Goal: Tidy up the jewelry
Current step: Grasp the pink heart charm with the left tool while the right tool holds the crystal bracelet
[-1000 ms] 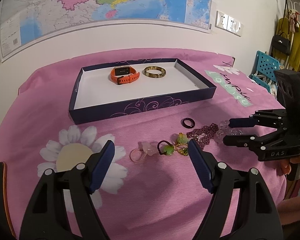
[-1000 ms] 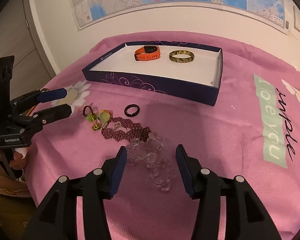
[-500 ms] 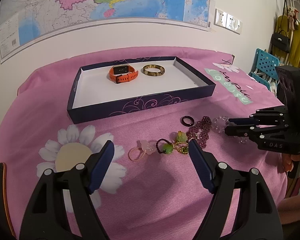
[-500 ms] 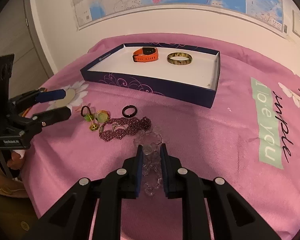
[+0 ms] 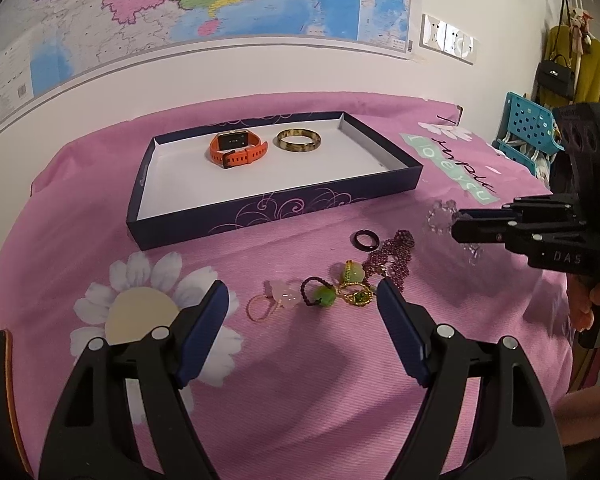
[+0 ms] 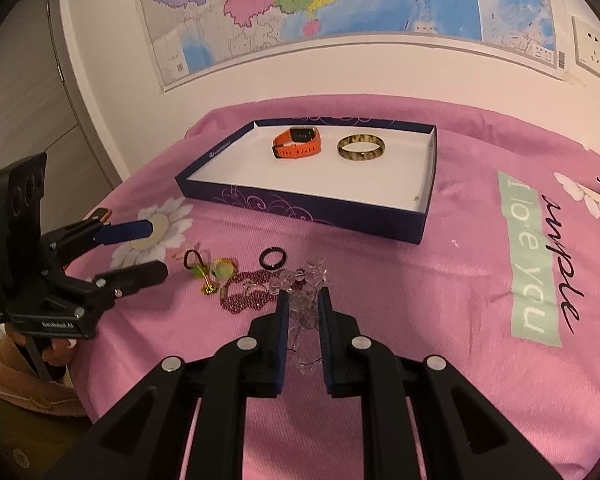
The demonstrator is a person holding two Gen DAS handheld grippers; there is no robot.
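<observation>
A navy tray [image 5: 320, 204] [image 6: 300, 204] with a white floor holds an orange watch [image 5: 236, 148] [image 6: 298, 143] and a mottled bangle [image 5: 299, 141] [image 6: 361, 147]. On the pink cloth lie a black ring [image 5: 365, 239] [image 6: 273, 259], a purple bead chain [image 5: 394, 254] [image 6: 246, 295], green and gold charms [image 5: 350, 286] [image 6: 214, 272] and a pink hair tie [image 5: 274, 302]. My right gripper [image 6: 303, 300] [image 5: 458, 224] is shut on a clear bead bracelet [image 6: 306, 294] [image 5: 440, 216], lifted off the cloth. My left gripper [image 5: 303, 304] [image 6: 148, 250] is open and empty, just short of the charms.
A map covers the wall behind the table. A blue basket [image 5: 526, 128] and hanging clothes and bags [image 5: 580, 68] stand at the right. A grey door [image 6: 28, 92] is at the left. The cloth carries daisy prints [image 5: 140, 312] and a green text patch [image 6: 534, 256].
My right gripper closed on the clear bead bracelet and raised it off the cloth toward the tray. My left gripper stayed open and hardly moved.
</observation>
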